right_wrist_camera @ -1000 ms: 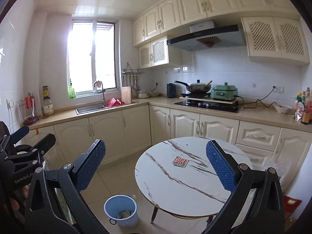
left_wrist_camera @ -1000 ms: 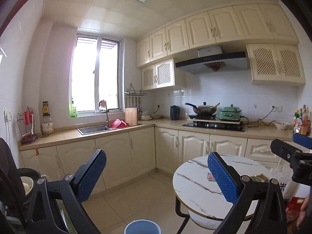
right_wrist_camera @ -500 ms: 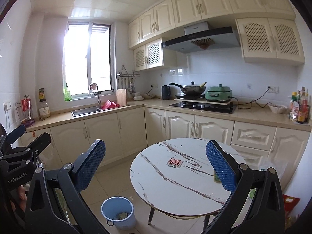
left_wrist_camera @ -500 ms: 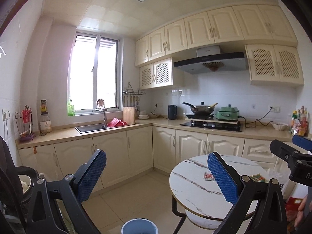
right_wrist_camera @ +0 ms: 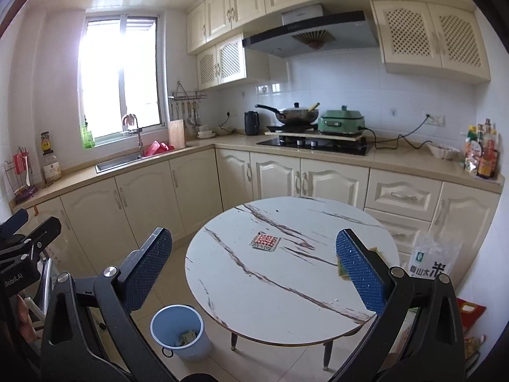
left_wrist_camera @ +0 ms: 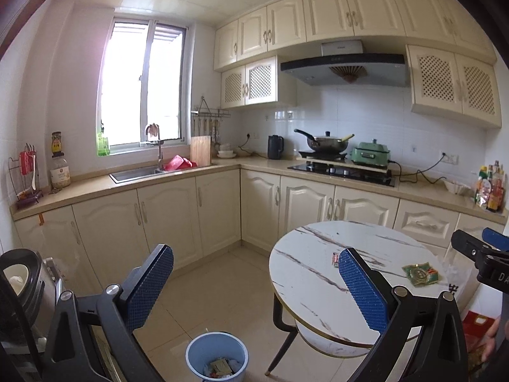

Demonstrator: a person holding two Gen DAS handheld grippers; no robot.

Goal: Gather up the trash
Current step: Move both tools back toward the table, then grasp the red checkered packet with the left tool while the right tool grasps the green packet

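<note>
Both tools are spread wide and carrying nothing: your left tool [left_wrist_camera: 254, 289] hangs over the floor between bin and worktop, your right tool [right_wrist_camera: 254, 273] faces the round marble worktop [right_wrist_camera: 254, 305] from short of its near edge. Two pieces of trash wait up there: the red-dotted blister pack [right_wrist_camera: 265, 241] near the middle, and the green wrapper [left_wrist_camera: 420, 274] toward the right rim. The blue bin [right_wrist_camera: 178, 331] stands on the floor just left of the worktop, scraps already inside.

Here's the risk: both pieces lie dead flat on slick stone. Come in too shallow and your fingertips will likely skate the pack ahead of you instead of pinching it. The wrapper sits close to the rim, so a nudge could send it off the edge. And watch the right tool's reach; from your right wrist view its own finger half hides that wrapper.
</note>
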